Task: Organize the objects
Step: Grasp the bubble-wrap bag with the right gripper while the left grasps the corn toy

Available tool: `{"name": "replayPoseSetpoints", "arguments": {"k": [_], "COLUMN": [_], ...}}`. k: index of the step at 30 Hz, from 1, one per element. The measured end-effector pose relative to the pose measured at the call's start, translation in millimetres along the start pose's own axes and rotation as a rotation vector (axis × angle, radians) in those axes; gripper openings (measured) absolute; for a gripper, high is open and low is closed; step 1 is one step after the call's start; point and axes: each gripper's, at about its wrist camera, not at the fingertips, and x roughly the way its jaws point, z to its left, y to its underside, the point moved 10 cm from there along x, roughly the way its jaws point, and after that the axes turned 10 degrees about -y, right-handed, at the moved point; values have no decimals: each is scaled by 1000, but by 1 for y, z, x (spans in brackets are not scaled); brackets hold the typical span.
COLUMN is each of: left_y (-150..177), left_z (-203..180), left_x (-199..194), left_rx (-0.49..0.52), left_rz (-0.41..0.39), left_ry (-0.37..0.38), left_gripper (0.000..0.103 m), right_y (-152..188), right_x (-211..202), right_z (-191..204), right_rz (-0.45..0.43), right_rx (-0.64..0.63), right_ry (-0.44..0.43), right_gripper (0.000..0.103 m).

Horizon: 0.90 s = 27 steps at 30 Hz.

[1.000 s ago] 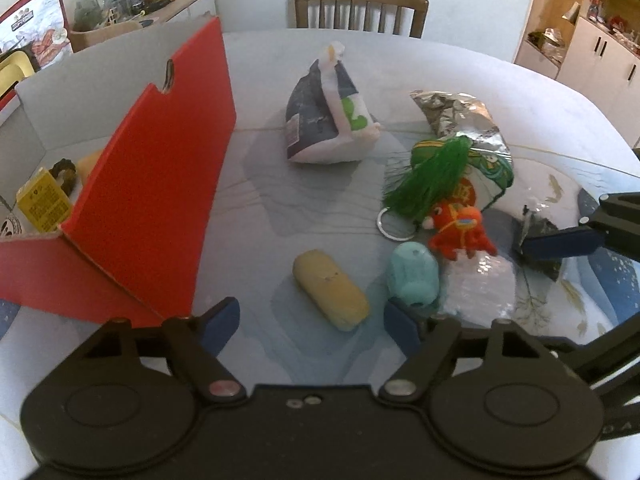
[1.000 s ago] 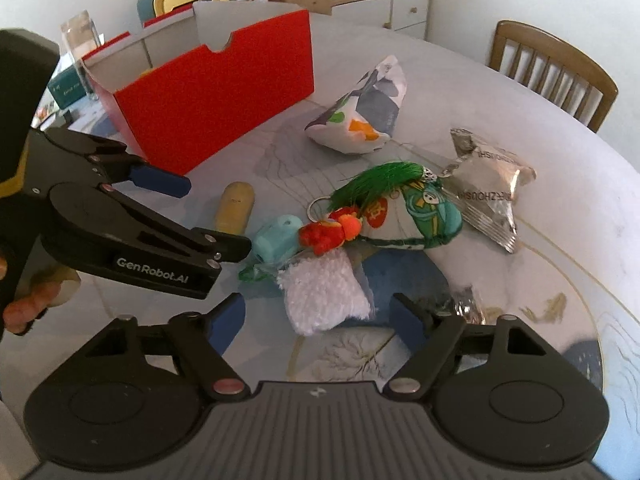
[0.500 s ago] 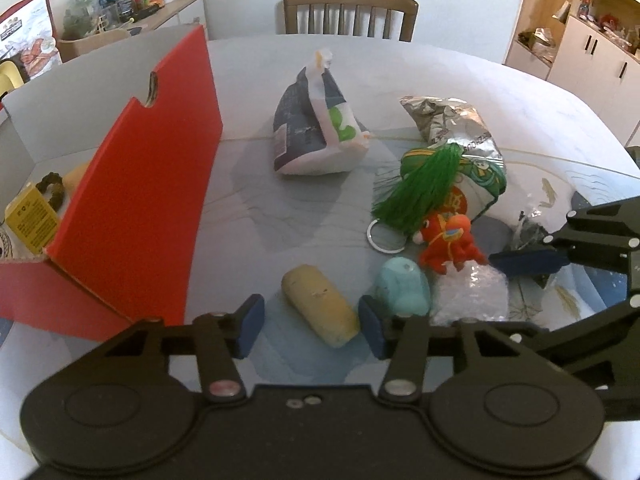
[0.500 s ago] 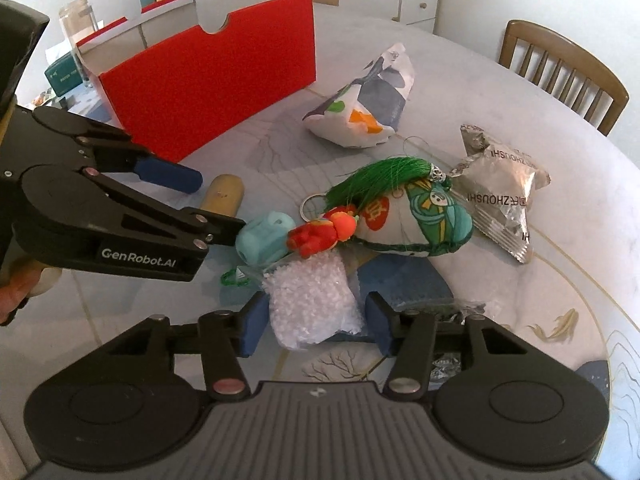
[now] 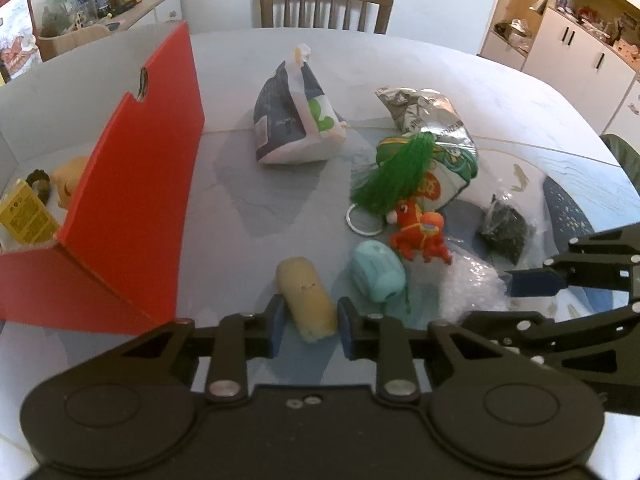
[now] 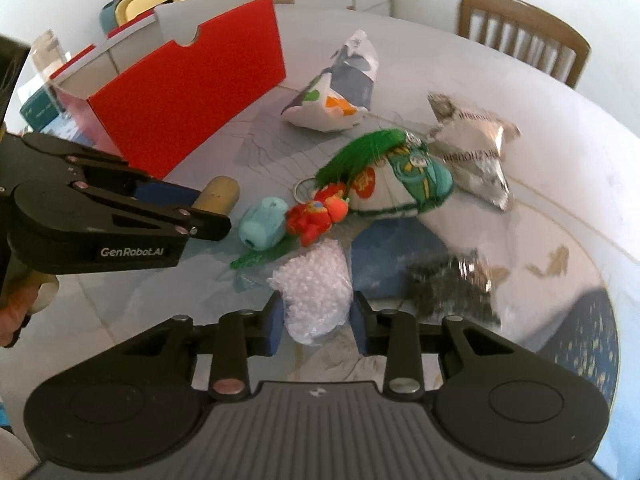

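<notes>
On the table (image 5: 460, 68), left fingers (image 5: 280, 312) close around the yellow roll (image 5: 306, 300); right fingers (image 6: 276, 316) close on the bubble wrap (image 6: 316, 292).

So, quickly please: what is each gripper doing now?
Left gripper: closing around the tan roll, pads about touching.
Right gripper: closing on the white bubble-wrap bag.

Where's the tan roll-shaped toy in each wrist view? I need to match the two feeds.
Left wrist: tan roll-shaped toy lies bottom centre, between the closing left gripper fingers.
Right wrist: tan roll-shaped toy sits left of centre, partly hidden behind the left gripper.
Shared landmark: the red box, beside it in both.
</notes>
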Motion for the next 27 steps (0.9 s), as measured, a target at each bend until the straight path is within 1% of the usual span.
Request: {"name": "replayPoseSetpoints", "arguments": {"k": [6, 9, 12, 15, 18, 22, 27], "left_y": [6, 7, 6, 4, 5, 5, -6], "left_z": [8, 10, 10, 9, 11, 21, 35], "left_x": [-5, -14, -28, -40, -44, -49, -74], "left_rx": [-10, -6, 7, 29, 63, 59, 59], "left_rz": [23, 19, -1, -27, -41, -40, -84], "left_ry": [34, 63, 98, 132, 136, 158, 198], "left_gripper": [25, 24, 22, 19, 19, 19, 19], "right_y": [16, 23, 26, 23, 18, 13, 0], "right_x": [-16, -26, -35, -44, -51, -56, -71], "right_z": [9, 16, 25, 37, 49, 59, 75], "right_rz": [-10, -23, -36, -57, -78, -91, -132], "right_rx": [87, 128, 163, 177, 175, 183, 206], "right_ry": [4, 8, 10, 14, 23, 52, 54], "right_gripper": [32, 31, 31, 31, 31, 31, 31]}}
